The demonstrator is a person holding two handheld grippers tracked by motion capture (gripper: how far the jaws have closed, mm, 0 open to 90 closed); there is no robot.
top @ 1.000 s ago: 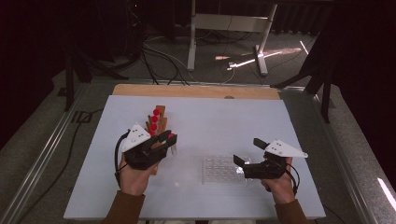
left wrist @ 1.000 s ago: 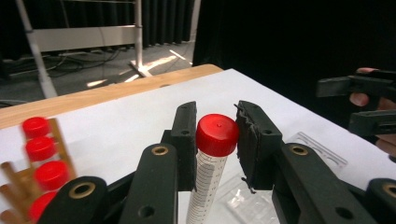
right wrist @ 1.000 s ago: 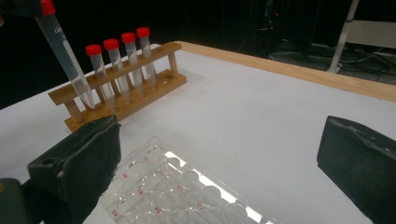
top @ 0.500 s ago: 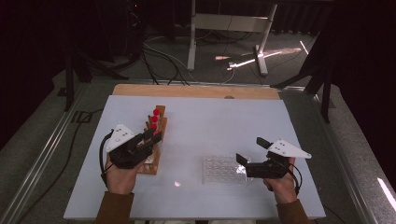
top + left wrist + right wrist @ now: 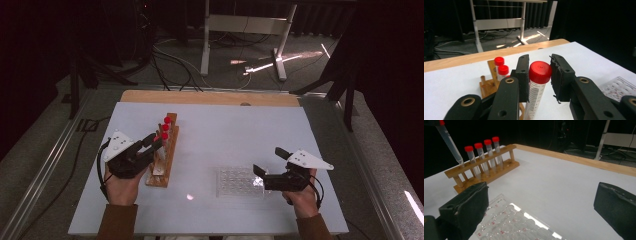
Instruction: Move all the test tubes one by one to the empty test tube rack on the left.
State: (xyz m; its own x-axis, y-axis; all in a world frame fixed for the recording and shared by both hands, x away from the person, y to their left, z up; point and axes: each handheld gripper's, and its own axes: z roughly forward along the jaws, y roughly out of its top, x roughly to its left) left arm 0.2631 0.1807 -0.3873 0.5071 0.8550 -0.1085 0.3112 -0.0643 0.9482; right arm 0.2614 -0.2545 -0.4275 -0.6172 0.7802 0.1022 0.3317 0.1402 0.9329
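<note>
White tabletop (image 5: 225, 135) under dim light, dark room beyond. Left gripper (image 5: 539, 75) pinching a red-capped tube (image 5: 537, 87), tip at the near end of the wooden rack (image 5: 481, 167); four tubes already seated. Right gripper (image 5: 262, 172) spread wide beside the clear well plate (image 5: 237, 182). Probably one tube left to seat or lift clear.

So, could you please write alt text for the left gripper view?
A red-capped tube stands between the left claw jaws, which close on its cap. Behind it, a wooden rack holds more red-capped tubes on a white table.
</note>
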